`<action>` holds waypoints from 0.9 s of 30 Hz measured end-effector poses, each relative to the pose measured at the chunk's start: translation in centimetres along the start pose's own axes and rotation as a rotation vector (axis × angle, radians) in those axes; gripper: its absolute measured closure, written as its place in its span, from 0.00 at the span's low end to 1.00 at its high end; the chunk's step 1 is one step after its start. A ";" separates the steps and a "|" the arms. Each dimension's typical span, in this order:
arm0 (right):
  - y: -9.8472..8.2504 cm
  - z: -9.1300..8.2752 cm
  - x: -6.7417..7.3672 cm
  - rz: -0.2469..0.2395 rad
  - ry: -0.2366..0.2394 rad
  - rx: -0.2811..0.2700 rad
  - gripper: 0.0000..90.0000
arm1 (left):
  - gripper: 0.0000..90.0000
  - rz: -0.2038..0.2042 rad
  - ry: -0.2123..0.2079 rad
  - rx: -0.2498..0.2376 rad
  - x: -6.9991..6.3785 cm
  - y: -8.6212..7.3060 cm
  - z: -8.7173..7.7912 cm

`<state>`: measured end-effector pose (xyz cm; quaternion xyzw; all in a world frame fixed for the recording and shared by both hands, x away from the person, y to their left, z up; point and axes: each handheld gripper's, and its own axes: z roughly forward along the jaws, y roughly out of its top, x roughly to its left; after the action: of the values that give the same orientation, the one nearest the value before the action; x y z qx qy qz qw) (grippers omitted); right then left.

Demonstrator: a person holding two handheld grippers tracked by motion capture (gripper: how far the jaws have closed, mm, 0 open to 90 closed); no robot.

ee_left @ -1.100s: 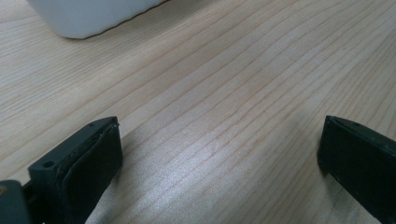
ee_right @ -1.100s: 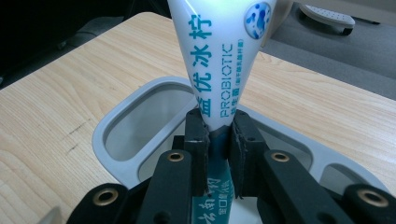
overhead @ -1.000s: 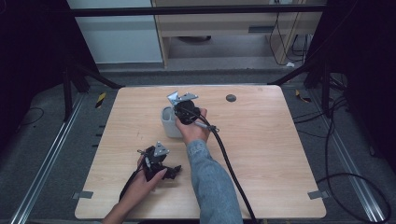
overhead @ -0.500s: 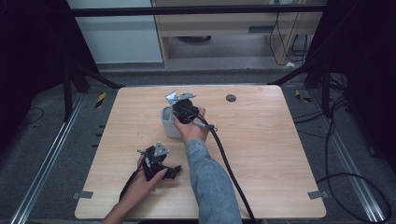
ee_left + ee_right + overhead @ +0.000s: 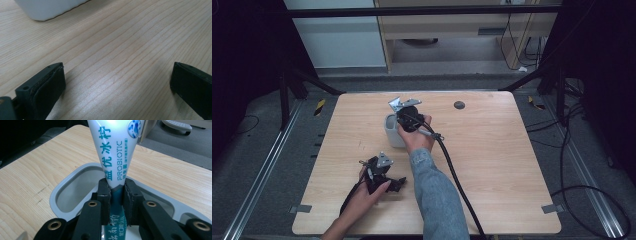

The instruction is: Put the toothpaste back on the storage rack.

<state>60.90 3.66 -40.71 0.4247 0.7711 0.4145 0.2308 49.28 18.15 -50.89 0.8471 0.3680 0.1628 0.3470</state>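
A: Why does the right gripper (image 5: 116, 192) clamp the toothpaste tube (image 5: 113, 150) over the grey holder (image 5: 58, 192)?

B: I think to lower it in, near the table's (image 5: 512, 150) far edge. The tube's long axis points away along the jaws.

A: And the left gripper (image 5: 117, 82)?

B: Open, holding nothing, near the front edge.

A small dark disc (image 5: 459, 105) lies on the wooden table (image 5: 512, 165) — far edge (near middle).

A white and teal tube (image 5: 113, 157) with teal lettering, a pale grey holder (image 5: 75, 182), a light wood-grain table (image 5: 37, 170).
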 end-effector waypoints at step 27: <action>-0.1 -1.6 -0.1 -0.010 0.008 -0.008 0.82 | 0.00 -0.002 0.000 -0.002 0.0 0.0 0.0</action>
<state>59.80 2.79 -39.89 0.4181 0.7726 0.4180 0.2315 49.28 18.11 -50.90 0.8463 0.3687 0.1627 0.3483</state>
